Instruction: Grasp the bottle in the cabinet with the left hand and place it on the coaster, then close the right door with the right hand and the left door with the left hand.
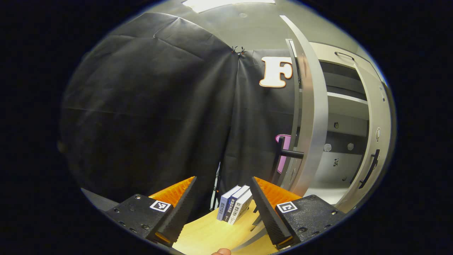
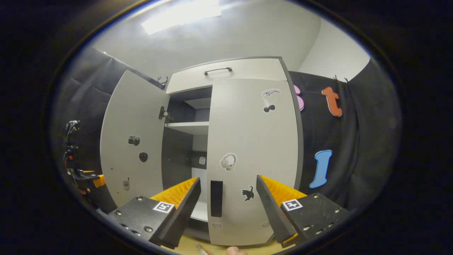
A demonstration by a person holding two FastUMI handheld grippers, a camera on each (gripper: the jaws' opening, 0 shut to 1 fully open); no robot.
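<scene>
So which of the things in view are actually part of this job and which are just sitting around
Part of the job:
- right door, looks shut or nearly so
- left door, swung open
- left tongs, open, holding nothing
- right tongs, open, holding nothing

Just sitting around:
- books standing on the wooden table
- stickers on the doors
- top drawer with its handle

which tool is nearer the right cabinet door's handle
Right. The right tool faces the right door with its handle between its open fingers. The left tool is off by the open left door, pointing at the books.
</scene>
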